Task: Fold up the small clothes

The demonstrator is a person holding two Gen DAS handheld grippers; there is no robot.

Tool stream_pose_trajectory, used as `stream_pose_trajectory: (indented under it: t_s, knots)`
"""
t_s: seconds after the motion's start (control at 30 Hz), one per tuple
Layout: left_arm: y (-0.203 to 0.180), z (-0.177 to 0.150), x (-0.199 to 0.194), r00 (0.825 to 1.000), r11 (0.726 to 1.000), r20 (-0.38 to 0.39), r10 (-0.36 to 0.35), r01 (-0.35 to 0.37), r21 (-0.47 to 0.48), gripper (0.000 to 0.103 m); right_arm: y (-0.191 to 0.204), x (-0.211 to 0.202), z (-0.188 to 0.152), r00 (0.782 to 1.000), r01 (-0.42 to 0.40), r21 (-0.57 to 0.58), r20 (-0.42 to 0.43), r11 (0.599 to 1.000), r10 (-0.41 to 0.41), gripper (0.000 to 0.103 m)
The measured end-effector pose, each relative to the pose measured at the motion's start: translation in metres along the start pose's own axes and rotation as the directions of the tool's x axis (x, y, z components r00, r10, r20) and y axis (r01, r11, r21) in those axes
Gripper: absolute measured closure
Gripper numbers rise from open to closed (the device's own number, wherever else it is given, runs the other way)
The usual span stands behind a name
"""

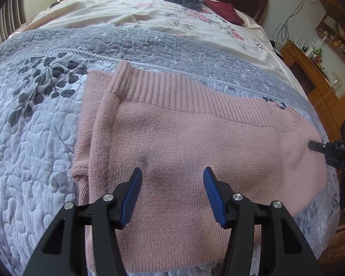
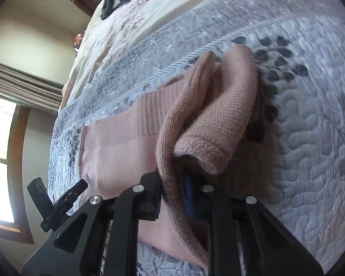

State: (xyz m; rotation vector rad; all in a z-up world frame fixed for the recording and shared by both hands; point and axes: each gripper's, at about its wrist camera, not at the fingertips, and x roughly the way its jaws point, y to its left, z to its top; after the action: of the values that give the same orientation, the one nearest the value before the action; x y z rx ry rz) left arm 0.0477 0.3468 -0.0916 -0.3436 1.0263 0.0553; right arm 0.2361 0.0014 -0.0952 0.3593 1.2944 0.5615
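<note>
The pink knitted sweater (image 1: 195,142) lies flat on the grey-blue quilted bedspread (image 1: 34,161), its ribbed band toward twelve o'clock. The left gripper (image 1: 172,179) hovers over it with jaws apart, while the right gripper (image 2: 172,188) is clamped on a lifted fold of the knit. That bunched fold could slide loose or drag the whole sweater askew, since nothing pins the body down.

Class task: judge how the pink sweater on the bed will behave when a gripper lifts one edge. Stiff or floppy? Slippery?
Probably floppy: the pink sweater droops in soft folds where the right gripper pinches it. Likely not slippery: its knit looks coarse, and should grip the quilt.
</note>
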Motion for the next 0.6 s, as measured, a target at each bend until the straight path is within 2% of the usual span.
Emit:
stream_pose_trajectory:
  t_s: [0.3,0.47,0.6]
  knots:
    - [0.022,-0.001,-0.02,0.999,0.999,0.022,-0.026,0.026,-0.03,0.047,0.12,0.032,-0.003,0.998,0.016,-0.245,-0.062,0.969,-0.032,0.088]
    - [0.03,0.001,-0.026,0.998,0.997,0.036,-0.053,0.055,-0.057,0.047,0.157,0.067,-0.015,0.991,0.032,-0.325,-0.11,0.945,-0.072,0.088]
    - [0.037,0.004,-0.027,0.995,0.991,0.042,-0.085,0.089,-0.099,0.047,0.172,0.097,-0.028,0.982,0.033,-0.368,-0.162,0.929,-0.099,0.087]
